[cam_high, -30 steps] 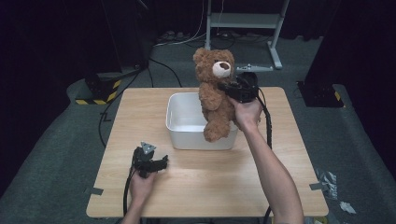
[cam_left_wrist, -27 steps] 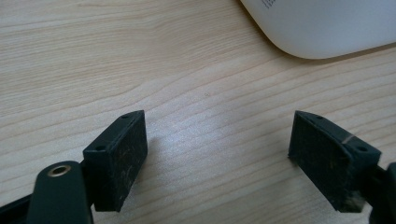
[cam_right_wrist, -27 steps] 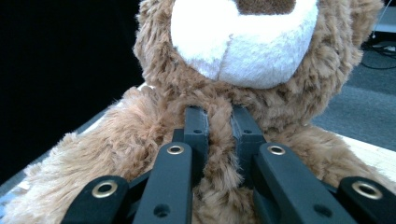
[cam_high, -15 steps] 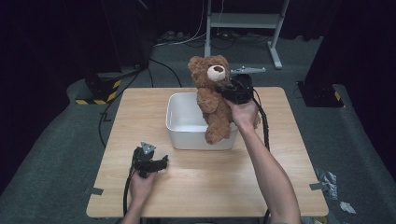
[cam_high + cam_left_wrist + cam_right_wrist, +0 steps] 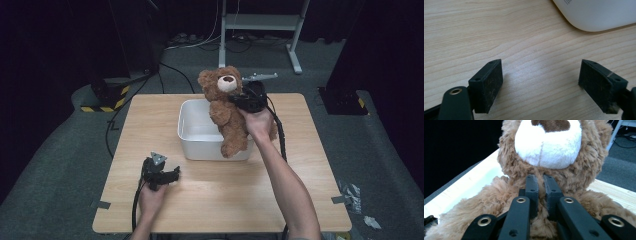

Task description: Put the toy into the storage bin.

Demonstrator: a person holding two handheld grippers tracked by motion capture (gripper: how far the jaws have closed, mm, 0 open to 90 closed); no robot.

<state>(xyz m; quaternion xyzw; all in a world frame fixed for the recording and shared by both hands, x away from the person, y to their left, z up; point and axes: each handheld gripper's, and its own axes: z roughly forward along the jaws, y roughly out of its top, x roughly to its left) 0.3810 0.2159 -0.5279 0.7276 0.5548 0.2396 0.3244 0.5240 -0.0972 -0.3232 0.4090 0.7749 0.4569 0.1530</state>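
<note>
High view: right gripper [image 5: 239,99] pinches teddy bear [image 5: 226,112] over white bin [image 5: 197,137], apparently unreleased; left gripper [image 5: 167,176] rests agape, empty.

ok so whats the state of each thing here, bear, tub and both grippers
teddy bear: upright, held up over the tub's right end
white tub: open, nothing seen in its visible part
right gripper: fingers pinched on fur under the bear's chin
left gripper: fingers apart, nothing between, over bare table
</note>
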